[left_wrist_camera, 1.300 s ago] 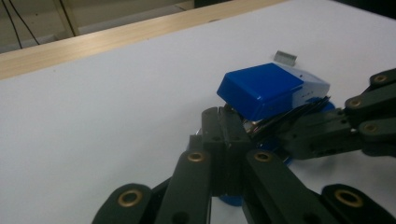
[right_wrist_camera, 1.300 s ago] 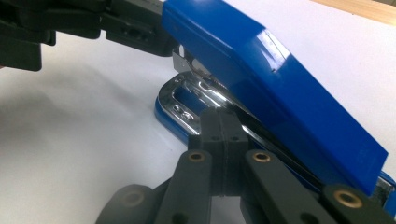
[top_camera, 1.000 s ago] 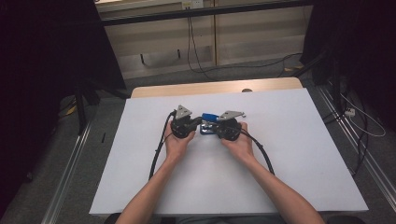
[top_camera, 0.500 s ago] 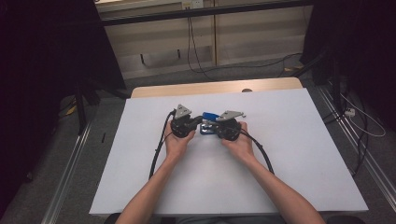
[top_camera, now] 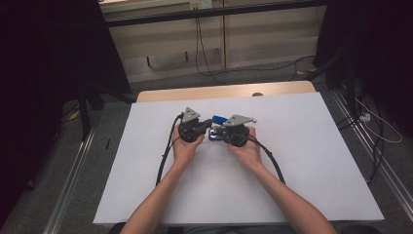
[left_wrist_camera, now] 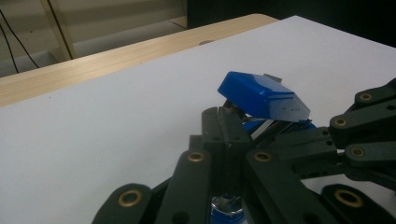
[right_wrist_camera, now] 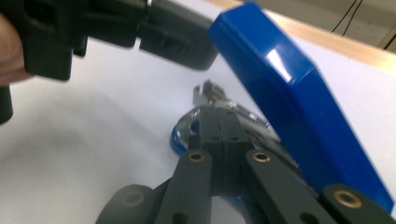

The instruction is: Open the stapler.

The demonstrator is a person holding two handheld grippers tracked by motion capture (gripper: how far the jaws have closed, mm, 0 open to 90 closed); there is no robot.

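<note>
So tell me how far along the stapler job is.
Done: the blue stapler has its top swung open, with the metal staple channel bare. In hand: the left tool and right tool both sit closed against the stapler on the white table. Left: whatever comes next inside it, then closing the top.

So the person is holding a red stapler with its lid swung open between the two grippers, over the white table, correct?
Not quite: the stapler is blue, not red, as the left gripper view shows plainly. The rest stands: its lid is swung up, and it sits between the left gripper and the right gripper over the white table.
</note>
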